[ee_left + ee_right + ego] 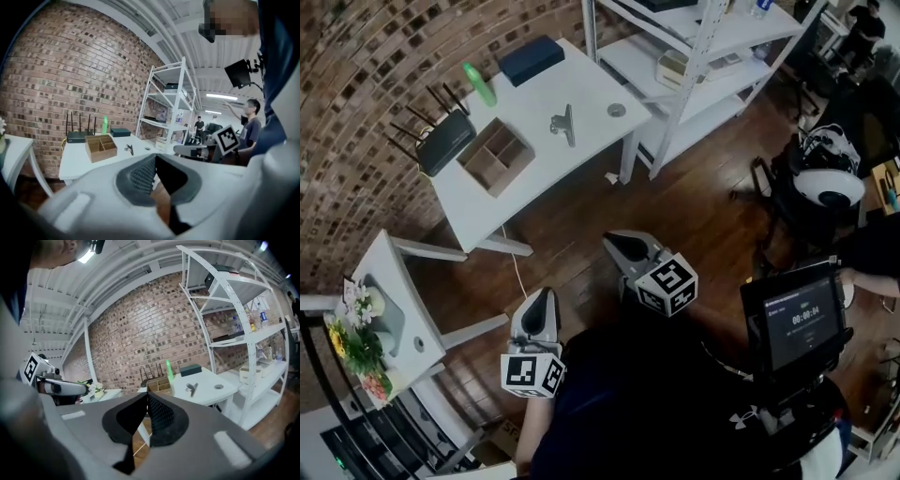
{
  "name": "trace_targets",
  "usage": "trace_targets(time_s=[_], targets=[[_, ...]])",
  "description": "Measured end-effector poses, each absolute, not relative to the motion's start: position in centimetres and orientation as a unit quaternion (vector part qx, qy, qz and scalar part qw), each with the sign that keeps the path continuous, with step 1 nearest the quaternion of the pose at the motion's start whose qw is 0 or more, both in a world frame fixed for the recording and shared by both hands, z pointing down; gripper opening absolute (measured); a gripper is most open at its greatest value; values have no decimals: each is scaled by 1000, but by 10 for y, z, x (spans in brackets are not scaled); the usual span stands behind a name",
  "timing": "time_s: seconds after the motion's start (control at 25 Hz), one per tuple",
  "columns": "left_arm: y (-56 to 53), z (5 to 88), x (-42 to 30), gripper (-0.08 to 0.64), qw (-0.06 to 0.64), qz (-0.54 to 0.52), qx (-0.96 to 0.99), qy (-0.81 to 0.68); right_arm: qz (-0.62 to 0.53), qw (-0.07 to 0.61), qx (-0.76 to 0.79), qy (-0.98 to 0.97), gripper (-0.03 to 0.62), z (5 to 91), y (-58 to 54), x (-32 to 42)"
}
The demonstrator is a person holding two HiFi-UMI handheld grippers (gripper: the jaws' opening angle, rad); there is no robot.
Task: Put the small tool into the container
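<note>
The small metal tool [565,123] lies on the white table [581,89], a little right of the wooden divided container [494,155]. Both also show far off in the left gripper view, tool [130,149] and container [100,146], and in the right gripper view, tool [191,388] and container [159,385]. My left gripper [547,294] and right gripper [616,243] hang over the wooden floor, well short of the table. Both are shut, jaws meeting tip to tip with nothing between them, as the left gripper [154,158] and right gripper [146,397] close-ups show.
On the table stand a black router [445,141], a green bottle [479,83], a dark blue box [531,59] and a small round disc [617,110]. A white shelf rack [703,56] is at the right, a side table with flowers [389,309] at the left, a screen on a stand [794,319] beside me.
</note>
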State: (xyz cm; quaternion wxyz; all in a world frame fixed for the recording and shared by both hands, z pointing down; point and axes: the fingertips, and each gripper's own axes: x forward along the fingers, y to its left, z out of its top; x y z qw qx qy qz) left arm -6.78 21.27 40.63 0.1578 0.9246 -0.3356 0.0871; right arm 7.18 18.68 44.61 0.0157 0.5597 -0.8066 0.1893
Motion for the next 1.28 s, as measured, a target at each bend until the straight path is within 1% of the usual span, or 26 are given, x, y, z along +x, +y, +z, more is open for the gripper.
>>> trace_targets(time_s=[0.12,0.28,0.36,0.48,0.52,0.56,0.6,0.72,0.88,0.96,1.08,1.16,1.28], targets=[[178,394,-45,2,157,91,920,-346,148,35,632,-760,11,455,132,162],[142,402,-30,3,153,101,928,-325,89,103,776,-616,11,472,72,336],[120,408,-24,3,159,106,930,-313,73,136,816,-557,11,473,38,404],[88,411,-22,3,160,107,937,-292,75,178,840,-507,14,465,-17,455],[77,409,-25,3,160,106,938,-288,87,191,844,-494,28,470,-29,466],[65,406,-29,3,162,105,939,-285,99,200,848,-481,60,475,-40,473],[52,405,-34,3,164,103,939,-284,108,204,851,-471,76,478,-48,477],[12,412,-60,3,171,97,939,-282,134,202,853,-462,80,490,-67,459],[-28,421,-91,3,188,105,935,-282,150,243,808,-515,81,532,-101,373],[-44,425,-98,3,193,111,935,-274,165,249,786,-541,87,551,-121,330],[-67,423,-102,3,194,113,934,-277,185,240,757,-579,110,572,-157,272],[-77,419,-106,2,194,116,929,-294,195,247,731,-606,121,591,-178,236],[-83,420,-109,3,196,122,918,-323,211,261,699,-632,159,618,-201,198]])
